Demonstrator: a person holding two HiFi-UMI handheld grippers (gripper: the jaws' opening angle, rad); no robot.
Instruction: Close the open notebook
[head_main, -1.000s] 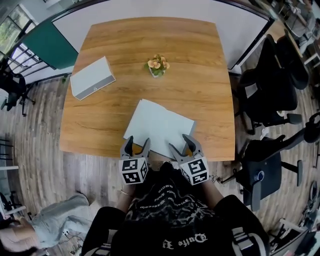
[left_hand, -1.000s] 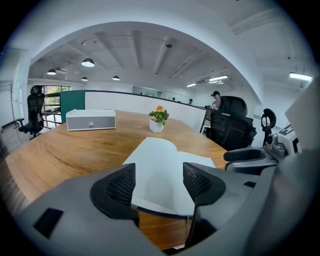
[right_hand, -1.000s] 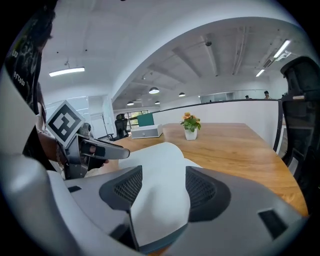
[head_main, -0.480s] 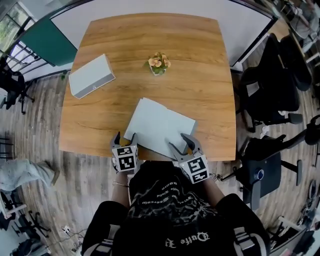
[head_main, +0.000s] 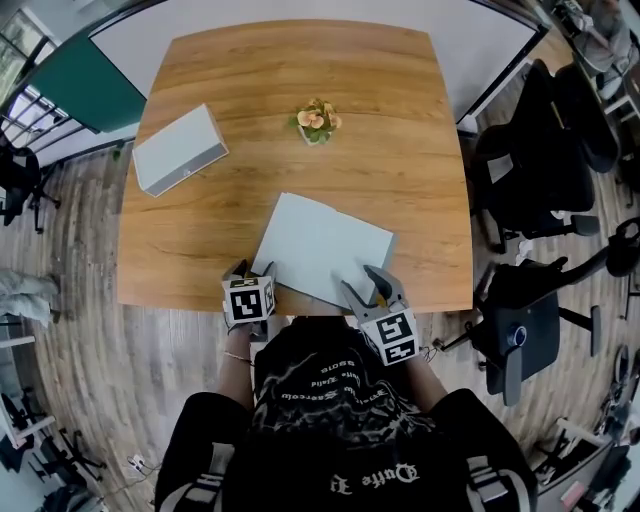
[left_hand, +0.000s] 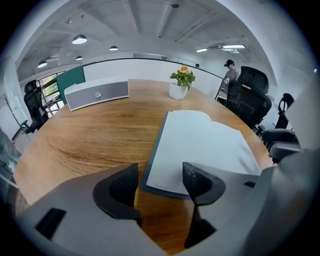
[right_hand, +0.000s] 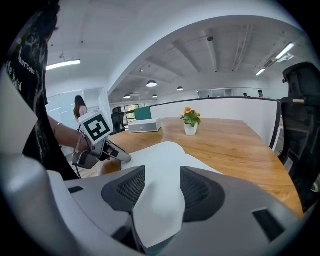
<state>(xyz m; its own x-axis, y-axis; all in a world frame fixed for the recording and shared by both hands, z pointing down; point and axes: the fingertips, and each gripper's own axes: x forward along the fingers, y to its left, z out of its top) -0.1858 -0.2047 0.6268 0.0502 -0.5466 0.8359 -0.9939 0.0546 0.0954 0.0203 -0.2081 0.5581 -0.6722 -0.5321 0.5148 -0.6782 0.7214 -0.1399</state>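
Note:
The open notebook (head_main: 322, 248) lies near the front edge of the wooden table (head_main: 300, 80), white pages up over a dark cover. My left gripper (head_main: 250, 272) is open at its near left corner. In the left gripper view that corner of the notebook (left_hand: 200, 145) sits between the spread jaws of the left gripper (left_hand: 160, 181), untouched. My right gripper (head_main: 366, 284) is at the near right corner. There a raised, curved page of the notebook (right_hand: 160, 200) runs between the jaws of the right gripper (right_hand: 162, 189), which are closing; the pads do not press it.
A small potted flower (head_main: 316, 124) stands at the table's middle and a grey box (head_main: 180, 150) at its far left. Black office chairs (head_main: 540, 150) crowd the right side. The table's front edge runs just under both grippers. A person (left_hand: 230, 70) stands far behind.
My left gripper has moved left and down to the notebook's near left corner and now points more steeply. The right gripper has stayed at the near right corner.

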